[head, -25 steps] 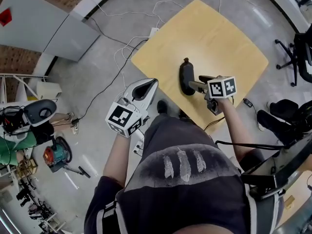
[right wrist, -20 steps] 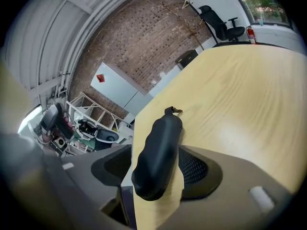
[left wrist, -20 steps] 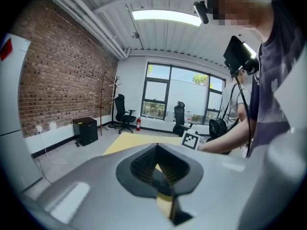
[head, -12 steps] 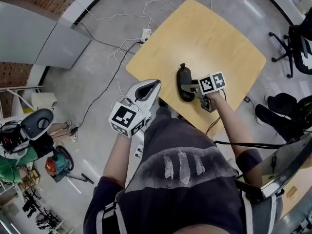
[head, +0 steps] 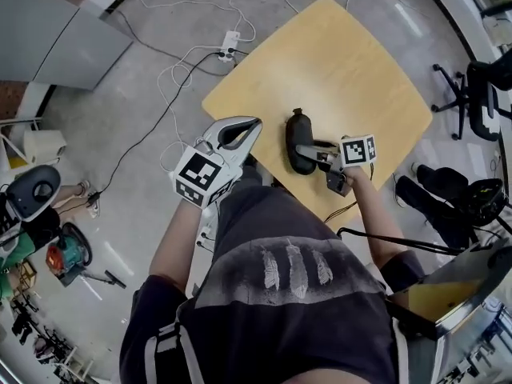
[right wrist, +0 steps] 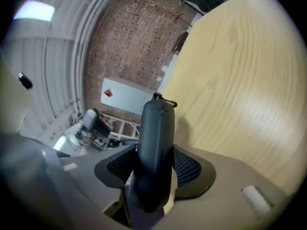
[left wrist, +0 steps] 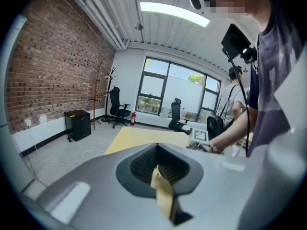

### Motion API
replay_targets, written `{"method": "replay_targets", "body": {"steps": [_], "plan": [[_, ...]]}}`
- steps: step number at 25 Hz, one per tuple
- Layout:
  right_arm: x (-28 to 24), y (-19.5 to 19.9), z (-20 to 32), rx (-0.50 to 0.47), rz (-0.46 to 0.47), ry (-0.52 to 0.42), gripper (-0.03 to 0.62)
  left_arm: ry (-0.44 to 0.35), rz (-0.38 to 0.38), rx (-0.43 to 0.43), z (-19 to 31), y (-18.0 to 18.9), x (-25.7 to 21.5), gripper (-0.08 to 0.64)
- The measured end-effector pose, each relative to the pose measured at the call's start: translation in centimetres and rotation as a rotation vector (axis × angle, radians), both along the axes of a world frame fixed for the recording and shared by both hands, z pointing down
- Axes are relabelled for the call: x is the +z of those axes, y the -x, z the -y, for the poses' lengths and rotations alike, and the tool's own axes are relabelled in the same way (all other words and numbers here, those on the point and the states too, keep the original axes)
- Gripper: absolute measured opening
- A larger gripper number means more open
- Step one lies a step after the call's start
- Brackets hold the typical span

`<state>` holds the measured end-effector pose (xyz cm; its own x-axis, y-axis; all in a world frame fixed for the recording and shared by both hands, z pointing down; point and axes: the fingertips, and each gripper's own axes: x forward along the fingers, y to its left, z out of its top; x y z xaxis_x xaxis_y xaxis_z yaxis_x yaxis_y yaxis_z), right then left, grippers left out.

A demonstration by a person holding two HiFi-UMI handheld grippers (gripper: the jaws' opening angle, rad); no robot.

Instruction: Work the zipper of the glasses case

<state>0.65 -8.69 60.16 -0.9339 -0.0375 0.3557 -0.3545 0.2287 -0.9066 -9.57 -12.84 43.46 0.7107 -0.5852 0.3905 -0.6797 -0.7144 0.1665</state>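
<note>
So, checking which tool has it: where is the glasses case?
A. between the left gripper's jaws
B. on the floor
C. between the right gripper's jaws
C: the glasses case sits between the jaws of the right gripper, which have just been closing on it.

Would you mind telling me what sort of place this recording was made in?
Probably a lab or workshop-style office: a bare brick wall, rolling office chairs by a big window, and a power strip lying on the concrete floor.
</note>
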Motion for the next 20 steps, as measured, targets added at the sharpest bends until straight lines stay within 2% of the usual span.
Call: {"method": "replay_targets", "body": {"steps": [3, 5, 7, 8, 9, 10, 12, 14, 17, 18, 20], "plan": [[-4.4, 0.9, 0.6, 0.025, 0.218, -0.018, 0.242, -0.011, 0.068, 0.065, 1.1, 0.9, 0.6, 0.0], [-6.8, 1.3, 0.6, 0.009, 0.284, -0.042, 0.242, -0.024, 0.083, 0.135, 1.4, 0.8, 0.4, 0.0], [-8.8, 1.4, 0.2, -0.023, 0.327, -0.067, 0.242, -0.04, 0.082, 0.246, 1.0, -0.3, -0.1, -0.001], [-9.7, 1.4, -0.1, -0.044, 0.345, -0.083, 0.242, -0.042, 0.083, 0.305, 0.6, -1.0, -0.3, 0.061], [-10.5, 1.4, -0.5, -0.068, 0.36, -0.1, 0.242, -0.038, 0.091, 0.359, 0.2, -1.7, -0.2, 0.174], [-11.3, 1.4, -0.9, -0.091, 0.373, -0.118, 0.242, -0.032, 0.109, 0.403, 0.0, -2.3, 0.0, 0.21], [-12.7, 1.5, -1.7, -0.129, 0.397, -0.15, 0.242, -0.011, 0.141, 0.475, -0.4, -3.1, 0.7, 0.224], [-14.0, 1.7, -2.6, -0.158, 0.423, -0.174, 0.242, 0.064, 0.096, 0.546, -1.3, -3.7, 1.1, 0.226], [-15.5, 2.3, -3.8, -0.2, 0.463, -0.194, 0.242, 0.239, -0.087, 0.655, -3.2, -4.1, 0.3, 0.256], [-15.9, 2.3, -4.2, -0.212, 0.471, -0.2, 0.242, 0.269, -0.122, 0.683, -3.8, -4.3, -0.1, 0.256], [-16.2, 1.7, -4.6, -0.227, 0.479, -0.209, 0.242, 0.278, -0.141, 0.72, -4.6, -5.1, -0.5, 0.243]]}}
